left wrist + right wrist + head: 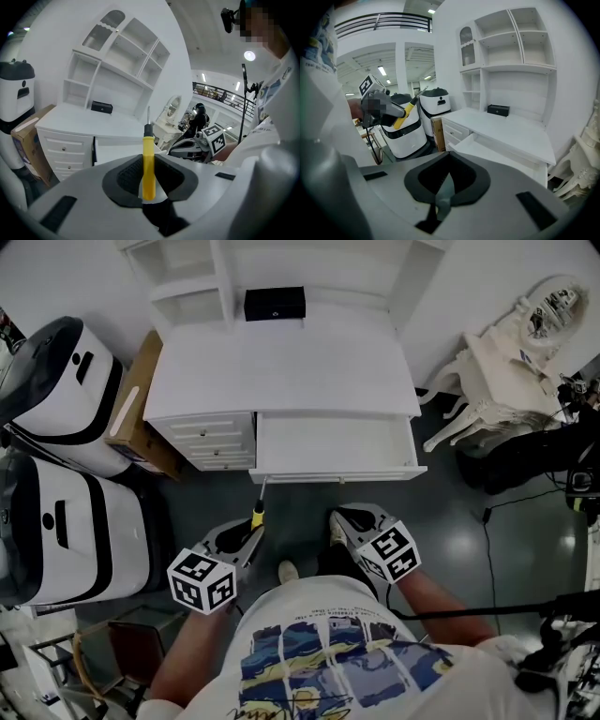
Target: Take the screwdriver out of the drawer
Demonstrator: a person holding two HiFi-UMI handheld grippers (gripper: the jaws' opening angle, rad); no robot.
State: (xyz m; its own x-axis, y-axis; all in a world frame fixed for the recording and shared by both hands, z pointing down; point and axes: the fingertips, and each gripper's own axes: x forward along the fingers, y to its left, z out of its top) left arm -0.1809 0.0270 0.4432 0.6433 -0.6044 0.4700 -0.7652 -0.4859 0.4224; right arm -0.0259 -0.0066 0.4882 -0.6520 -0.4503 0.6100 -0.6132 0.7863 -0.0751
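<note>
Screwdriver (pixel 148 164) out of the drawer (pixel 337 448) and up in the air in front of you: your left gripper (pixel 148 185) has its fingers (pixel 125 176) closed partway on the yellow handle, pinching it near its lower end, so that the black collar and thin metal shaft stand up and away from you toward the white worktop (pixel 281 362). From the head view the tool hangs over the dark floor (pixel 300 512), just short of the pulled-out drawer front and well below it in the frame; the drawer's white bottom shows nothing lying in it. Your right gripper (pixel 446 187) sits beside the left, its fingers (pixel 425 180) pressed together on nothing, pointed at the open drawer and the corner of the worktop. The lifting-out step looks all but finished, since the tool is free of the drawer's walls. What the next move calls for, as far as these views allow a guess, is a steady squeeze on that slim handle while you carry it to wherever it is wanted, perhaps the bare worktop in front of the black box (pixel 275 304); held so low on the handle, the long shaft could tip if the grip slackens.
</note>
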